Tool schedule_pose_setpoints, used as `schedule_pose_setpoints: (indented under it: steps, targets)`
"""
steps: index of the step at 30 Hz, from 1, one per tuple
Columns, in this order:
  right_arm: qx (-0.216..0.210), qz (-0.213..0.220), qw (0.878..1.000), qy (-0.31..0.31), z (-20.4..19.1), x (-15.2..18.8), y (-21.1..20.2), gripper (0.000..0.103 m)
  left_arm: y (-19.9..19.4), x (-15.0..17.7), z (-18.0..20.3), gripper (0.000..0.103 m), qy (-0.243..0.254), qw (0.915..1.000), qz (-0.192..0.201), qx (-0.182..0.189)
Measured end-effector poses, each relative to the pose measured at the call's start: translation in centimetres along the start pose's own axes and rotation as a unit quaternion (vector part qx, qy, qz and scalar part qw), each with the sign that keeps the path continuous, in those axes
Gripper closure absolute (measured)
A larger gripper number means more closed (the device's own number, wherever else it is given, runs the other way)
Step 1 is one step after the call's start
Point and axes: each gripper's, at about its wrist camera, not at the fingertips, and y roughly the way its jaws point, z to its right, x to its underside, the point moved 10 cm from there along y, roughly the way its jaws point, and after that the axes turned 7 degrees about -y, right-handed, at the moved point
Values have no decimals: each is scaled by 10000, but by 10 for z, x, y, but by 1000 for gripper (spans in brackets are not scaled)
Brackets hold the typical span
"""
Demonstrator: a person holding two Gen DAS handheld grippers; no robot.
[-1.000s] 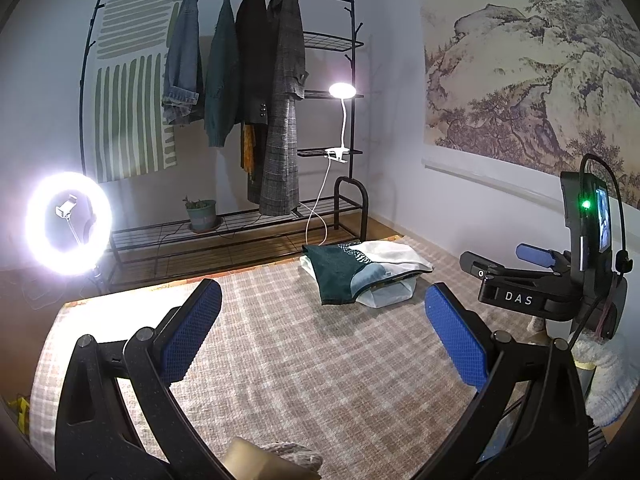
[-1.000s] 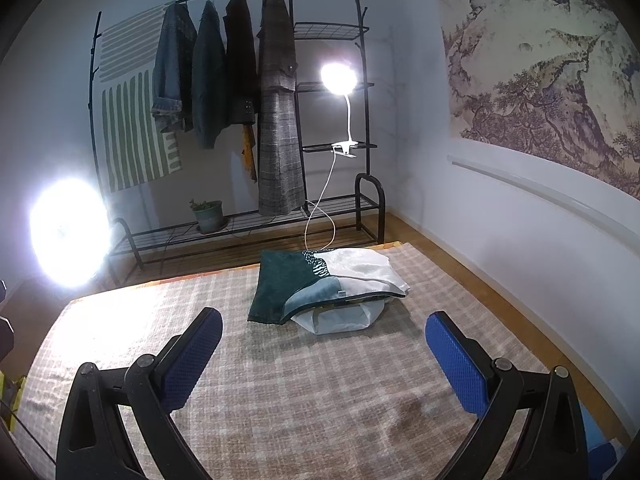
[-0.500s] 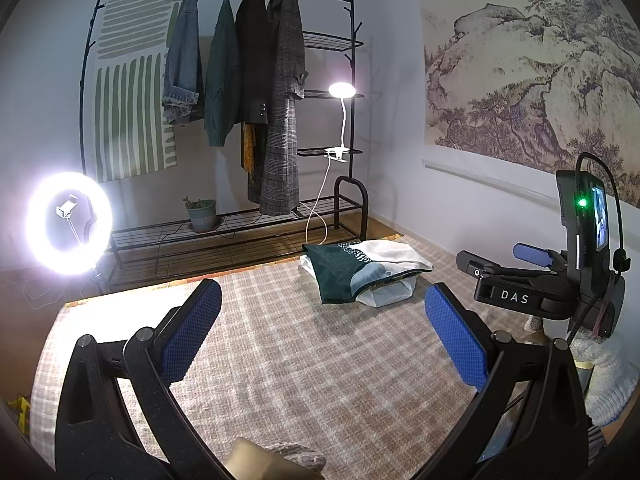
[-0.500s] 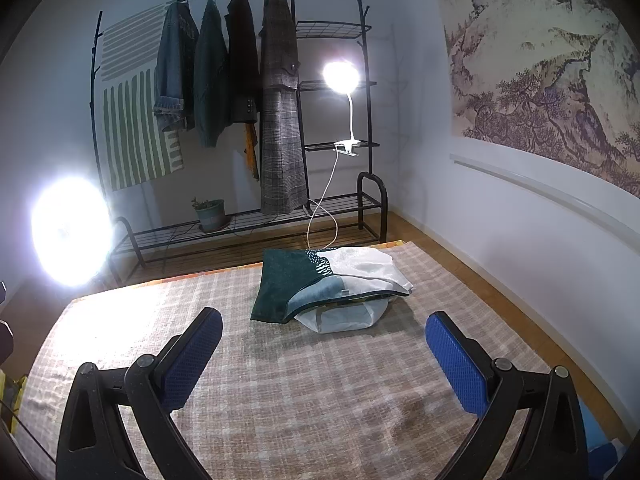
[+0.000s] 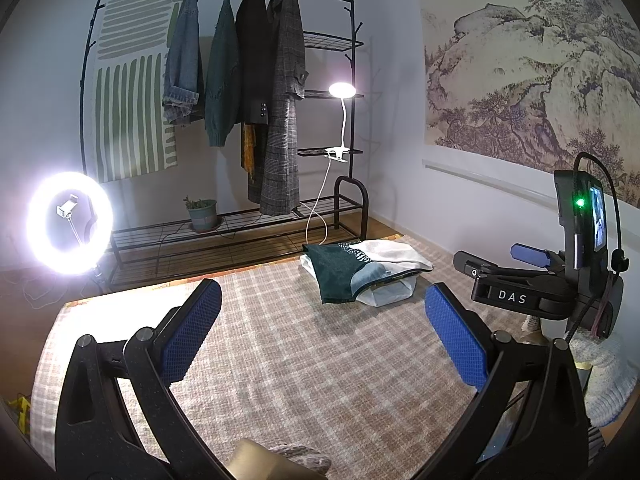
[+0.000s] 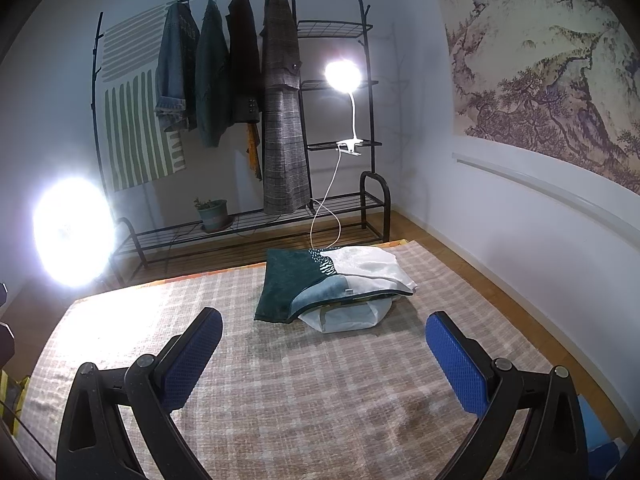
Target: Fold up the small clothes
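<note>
Lying flat, folded clothes (image 6: 334,284) run long axis left-right.

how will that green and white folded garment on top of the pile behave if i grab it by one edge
The folded garment is probably floppy: its edges droop over the white piece beneath. Lifted by one edge, its folds would likely fall open. It looks light, so pushing may slide or bunch it on the checked cloth.
</note>
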Motion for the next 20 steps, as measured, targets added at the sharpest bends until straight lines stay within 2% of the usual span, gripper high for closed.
schedule_pose_setpoints:
  steps: [20]
  targets:
    - [-46,-41,10000,78,-3,4,2,0,-4,0,-8,0,37,9999,134,-74]
